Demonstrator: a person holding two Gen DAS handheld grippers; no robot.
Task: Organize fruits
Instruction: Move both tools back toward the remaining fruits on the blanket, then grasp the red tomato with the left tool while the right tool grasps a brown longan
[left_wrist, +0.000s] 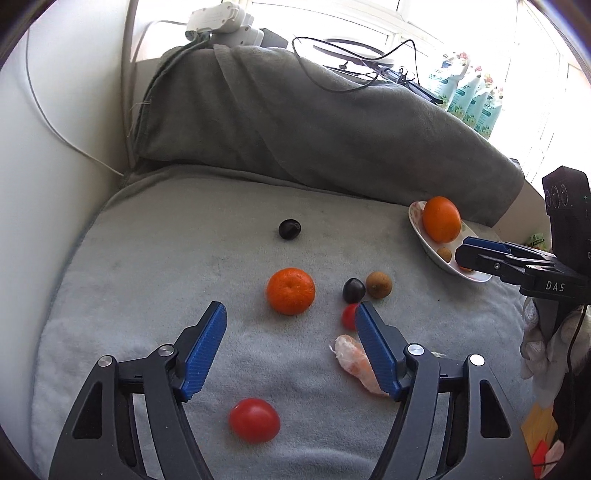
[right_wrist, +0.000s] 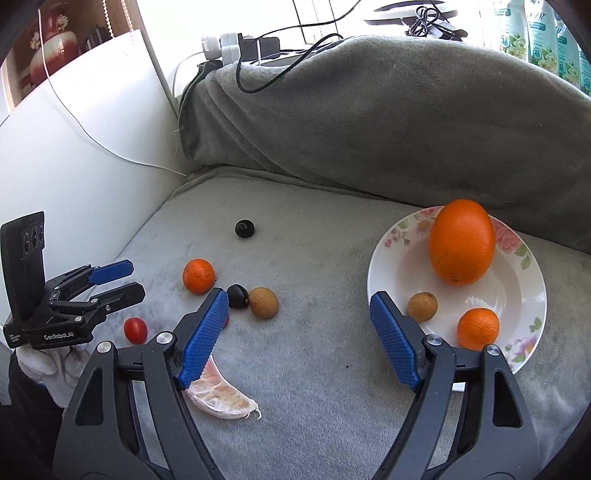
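We held both the left claw (left_wrist: 290, 317) and right claw (right_wrist: 297, 308) spread and empty above the grey cushion (right_wrist: 332, 369), loose fruit scattered under them: a tangerine (left_wrist: 290, 291), tomato (left_wrist: 254, 420) and peeled segment (right_wrist: 221, 400), beside the floral plate (right_wrist: 517, 280) holding an orange (right_wrist: 461, 242).

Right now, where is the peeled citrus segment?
The peeled citrus segment lies on the grey blanket, left of the floral plate, nearer the camera than the brown longan.

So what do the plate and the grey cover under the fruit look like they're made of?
Plate: apparently glazed ceramic or porcelain, glossy white with a printed floral rim. Grey cover: soft fleece-like fabric, matte with a short fuzzy nap and folds.
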